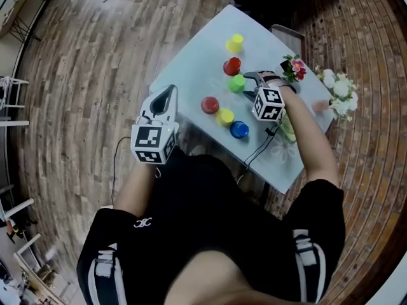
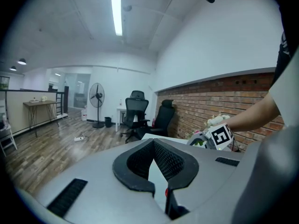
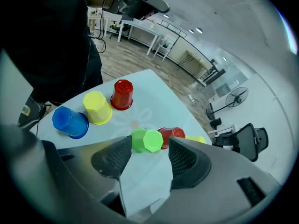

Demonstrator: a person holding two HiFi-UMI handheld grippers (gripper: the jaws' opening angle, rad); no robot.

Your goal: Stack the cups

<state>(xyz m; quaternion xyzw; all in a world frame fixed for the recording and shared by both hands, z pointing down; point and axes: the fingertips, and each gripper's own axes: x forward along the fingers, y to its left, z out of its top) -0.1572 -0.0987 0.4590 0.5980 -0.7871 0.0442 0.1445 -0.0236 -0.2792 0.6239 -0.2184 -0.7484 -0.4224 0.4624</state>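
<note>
**A:** Right claw state?

**B:** Right gripper (image 1: 249, 82) has its jaws apart with nothing clamped. It points steeply down over the table (image 1: 203, 49).

**A:** Where is the green cup relative to it?

**B:** The green cup (image 3: 147, 140) is just past the tips and in line with the gap, a bit toward the left-hand pad. Neither pad is pressing on it. It stands upside down, flat base toward the gripper camera.

**A:** Neighbours?

**B:** A red cup (image 3: 174, 133) is just beside the green one on the far side. A far yellow cup (image 3: 197, 139) is beyond that, mostly hidden by the jaw. Nearer the person there's a row of three, all inverted: second red cup (image 3: 122, 94), near yellow cup (image 3: 97, 107), blue cup (image 3: 70, 122). All three are outside the jaw line.

**A:** Left claw?

**B:** Left gripper (image 2: 153, 143) has its tips together and is empty. In the head view it sits at the table's left edge, apart from all the cups and roughly level.

**A:** Anything else on the table?

**B:** Flowers (image 1: 294, 67) at the right edge, beside the right hand.
</note>
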